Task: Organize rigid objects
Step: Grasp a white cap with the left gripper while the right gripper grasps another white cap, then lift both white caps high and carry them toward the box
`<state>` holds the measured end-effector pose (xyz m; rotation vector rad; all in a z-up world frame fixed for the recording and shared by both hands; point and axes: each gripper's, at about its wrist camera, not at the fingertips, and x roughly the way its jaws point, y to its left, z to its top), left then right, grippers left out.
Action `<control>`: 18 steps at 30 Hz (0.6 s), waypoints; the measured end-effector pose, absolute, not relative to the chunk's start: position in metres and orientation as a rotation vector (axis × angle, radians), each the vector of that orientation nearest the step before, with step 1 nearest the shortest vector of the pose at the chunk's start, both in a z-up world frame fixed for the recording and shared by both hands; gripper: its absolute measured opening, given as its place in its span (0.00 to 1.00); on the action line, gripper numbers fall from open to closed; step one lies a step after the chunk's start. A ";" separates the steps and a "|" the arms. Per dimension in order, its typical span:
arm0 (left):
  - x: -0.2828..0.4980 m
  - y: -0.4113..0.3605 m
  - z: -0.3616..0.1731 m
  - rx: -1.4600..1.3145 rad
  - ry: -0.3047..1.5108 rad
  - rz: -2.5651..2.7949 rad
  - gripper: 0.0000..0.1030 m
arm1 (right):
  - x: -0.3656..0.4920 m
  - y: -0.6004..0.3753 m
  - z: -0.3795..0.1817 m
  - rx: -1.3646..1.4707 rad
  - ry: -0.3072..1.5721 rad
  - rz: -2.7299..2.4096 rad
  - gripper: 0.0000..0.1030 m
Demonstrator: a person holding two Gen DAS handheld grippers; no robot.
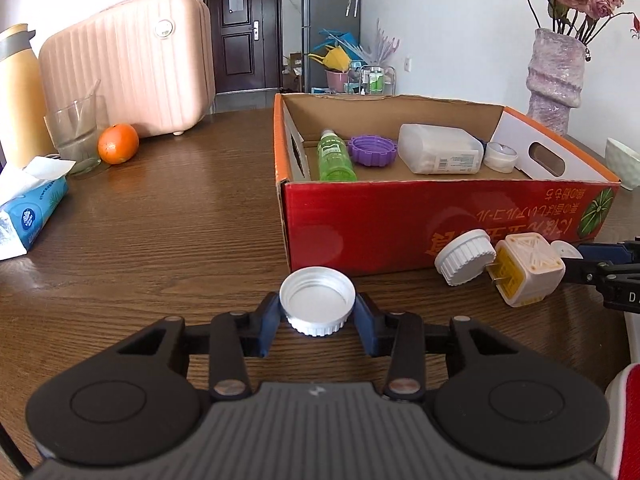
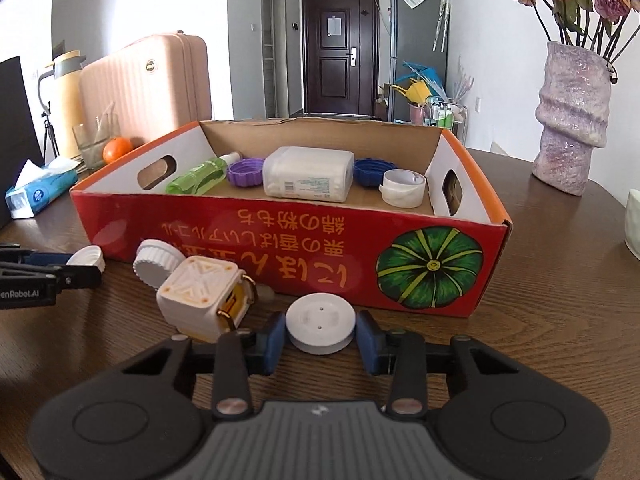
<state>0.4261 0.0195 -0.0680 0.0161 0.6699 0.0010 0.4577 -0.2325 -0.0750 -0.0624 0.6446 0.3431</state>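
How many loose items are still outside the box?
4: the silver-lined cap in the left gripper, white disc in the right gripper, ribbed white cap and plug adapter on the table. Others may be hidden.

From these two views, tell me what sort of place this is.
Probably a lived-in flat: a wooden table facing a dark entrance door, a fridge beside it, and a pink suitcase and vase of flowers on the table.
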 end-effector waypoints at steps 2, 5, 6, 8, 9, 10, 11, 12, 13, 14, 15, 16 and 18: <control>0.426 0.020 -0.067 0.016 0.676 0.009 0.40 | 0.455 -0.233 -0.073 -0.066 0.636 0.333 0.36; 0.418 0.021 -0.059 0.002 0.652 0.016 0.39 | 0.446 -0.236 -0.064 -0.051 0.603 0.324 0.36; 0.413 0.022 -0.055 -0.004 0.635 0.018 0.39 | 0.442 -0.238 -0.060 -0.047 0.591 0.319 0.36; 0.400 0.021 -0.045 -0.009 0.601 0.013 0.39 | 0.430 -0.242 -0.052 -0.039 0.560 0.322 0.36; 0.391 0.020 -0.040 -0.008 0.581 0.016 0.39 | 0.423 -0.244 -0.048 -0.037 0.543 0.325 0.36; 0.382 0.019 -0.036 -0.003 0.561 0.021 0.39 | 0.414 -0.247 -0.043 -0.035 0.526 0.323 0.36; 0.371 0.018 -0.031 0.001 0.541 0.028 0.39 | 0.405 -0.249 -0.039 -0.033 0.511 0.318 0.36; 0.360 0.016 -0.026 0.004 0.517 0.037 0.39 | 0.396 -0.251 -0.034 -0.033 0.494 0.313 0.36; 0.347 0.014 -0.019 0.011 0.486 0.045 0.39 | 0.385 -0.252 -0.028 -0.036 0.471 0.308 0.36; 0.334 0.012 -0.014 0.020 0.454 0.051 0.39 | 0.374 -0.253 -0.022 -0.039 0.448 0.303 0.36; 0.320 0.009 -0.007 0.029 0.419 0.060 0.39 | 0.362 -0.255 -0.016 -0.038 0.424 0.300 0.36; 0.306 0.006 -0.001 0.038 0.385 0.067 0.39 | 0.350 -0.256 -0.009 -0.037 0.400 0.299 0.36; 0.281 0.003 0.012 0.041 0.323 0.074 0.39 | 0.327 -0.258 0.003 -0.033 0.358 0.288 0.36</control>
